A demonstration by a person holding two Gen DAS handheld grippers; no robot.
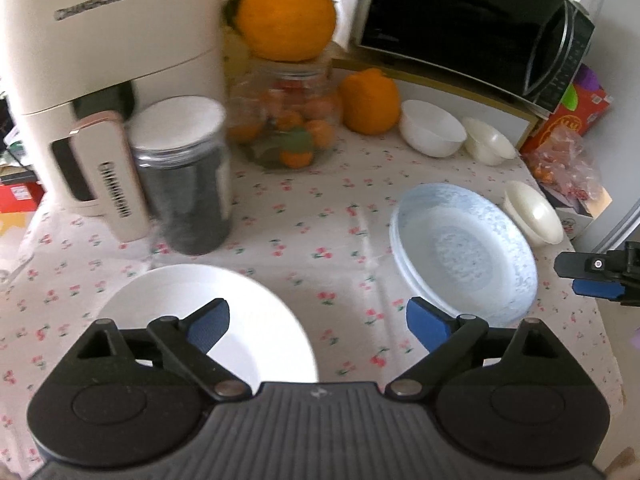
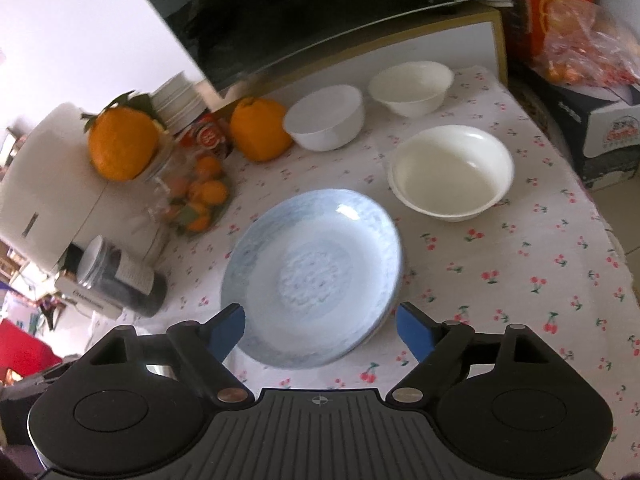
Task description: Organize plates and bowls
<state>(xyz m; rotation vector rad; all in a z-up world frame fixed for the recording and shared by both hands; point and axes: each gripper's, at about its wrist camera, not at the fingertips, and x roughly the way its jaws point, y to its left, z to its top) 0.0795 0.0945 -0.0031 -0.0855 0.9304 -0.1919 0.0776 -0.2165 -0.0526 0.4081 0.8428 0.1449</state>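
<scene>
A stack of pale blue patterned plates [image 2: 316, 276] lies mid-table on the cherry-print cloth [image 2: 520, 272]. My right gripper [image 2: 320, 320] hovers open over its near rim, with the blue pads clear of the plates. A white plate [image 1: 256, 320] lies at the near left. My left gripper [image 1: 318, 316] is open over its right side and holds nothing. The blue plates [image 1: 464, 248] sit to the right of it. Nested cream bowls [image 2: 452, 172] stand right of the plates. Two white bowls [image 2: 326, 120] [image 2: 412, 86] stand at the back. The right gripper [image 1: 596, 276] shows at the left wrist view's right edge.
A cream air fryer [image 1: 92, 80] and a dark jar with a white lid [image 1: 184, 176] stand at the left. Behind are a glass jar of small oranges [image 1: 288, 120], two large oranges [image 1: 286, 16] [image 1: 370, 102] and a black microwave [image 1: 472, 28]. Boxes and a bag [image 2: 580, 40] crowd the right edge.
</scene>
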